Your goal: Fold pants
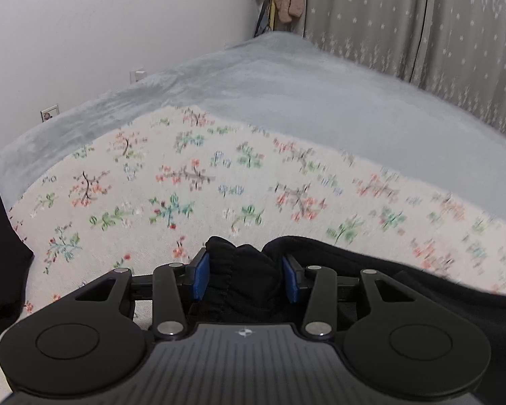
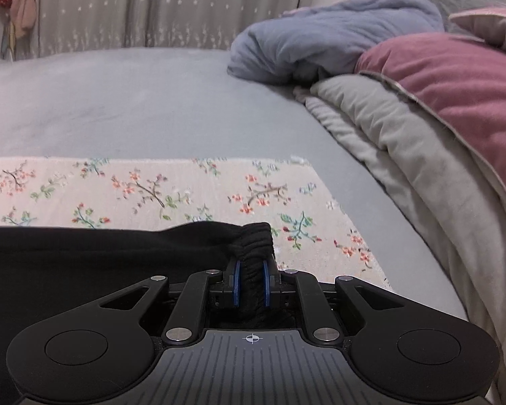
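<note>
On the bed (image 2: pixel 118 108), over a floral cloth (image 2: pixel 145 189), black pants (image 2: pixel 84 256) are lying stretched between both grippers. The left gripper (image 1: pixel 246 278) is clamping a thick bunch of gathered fabric; the right gripper (image 2: pixel 252 285) is pinching the elastic band, its jaws nearly closed on it. Folding is looking barely begun or midway: no finished fold is showing, and I am judging that laying down and creasing are remaining.

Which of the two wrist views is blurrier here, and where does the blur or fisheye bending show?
Left wrist view: the floral cloth smears toward the right, while the left gripper on the black pants stays sharp. Right wrist view: crisper, floral print readable; the fisheye bends the bed edge and darkens the corners.
</note>
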Demonstrator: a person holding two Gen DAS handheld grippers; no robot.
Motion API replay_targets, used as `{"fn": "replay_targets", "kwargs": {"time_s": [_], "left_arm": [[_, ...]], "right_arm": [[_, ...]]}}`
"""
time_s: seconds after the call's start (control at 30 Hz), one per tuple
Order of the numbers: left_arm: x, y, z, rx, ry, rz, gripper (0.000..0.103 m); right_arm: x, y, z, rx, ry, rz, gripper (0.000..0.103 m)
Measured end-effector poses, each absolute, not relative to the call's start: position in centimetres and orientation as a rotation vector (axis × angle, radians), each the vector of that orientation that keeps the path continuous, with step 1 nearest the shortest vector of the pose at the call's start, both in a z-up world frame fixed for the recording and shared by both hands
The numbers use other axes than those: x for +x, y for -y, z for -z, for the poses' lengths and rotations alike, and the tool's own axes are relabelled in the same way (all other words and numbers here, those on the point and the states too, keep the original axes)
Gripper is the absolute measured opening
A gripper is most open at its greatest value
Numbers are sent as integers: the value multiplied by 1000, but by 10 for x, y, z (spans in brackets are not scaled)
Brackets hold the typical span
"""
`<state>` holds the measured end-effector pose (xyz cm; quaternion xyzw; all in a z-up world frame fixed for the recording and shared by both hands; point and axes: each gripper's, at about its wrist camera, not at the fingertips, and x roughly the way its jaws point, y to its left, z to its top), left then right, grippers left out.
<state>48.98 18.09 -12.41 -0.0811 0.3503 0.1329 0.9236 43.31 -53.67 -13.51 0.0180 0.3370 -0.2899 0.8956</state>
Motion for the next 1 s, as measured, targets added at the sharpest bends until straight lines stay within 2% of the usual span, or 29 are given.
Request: {"fn": "replay_targets", "kwargs": {"time_s": [0.2, 0.33, 0.43, 0.57, 0.67, 0.77, 0.8, 1.0], "left_arm": [[441, -206, 84, -282, -619, -185, 52], [388, -226, 66, -346, -547, -131, 52], [338, -236, 60, -357, -485, -64, 52], [293, -245, 81, -321, -522, -47, 53], [283, -256, 109, -349, -614, -48, 63], [272, -278, 124, -470, -695, -76, 79], [266, -285, 124, -510, -689, -87, 89], [229, -328, 108, -781, -588, -145, 92]], "right_arm": [[373, 543, 73, 176, -491, 526, 11], [306, 536, 40, 204, -439, 462, 11], [237, 528, 30, 256, -402, 411, 11], [141, 513, 43, 292, -430, 344, 12], [96, 502, 72, 285, -545, 288, 13], [74, 490, 99, 304, -662, 259, 19], [68, 486, 102, 310, -677, 264, 25], [29, 485, 70, 419, -586, 318, 27]]}}
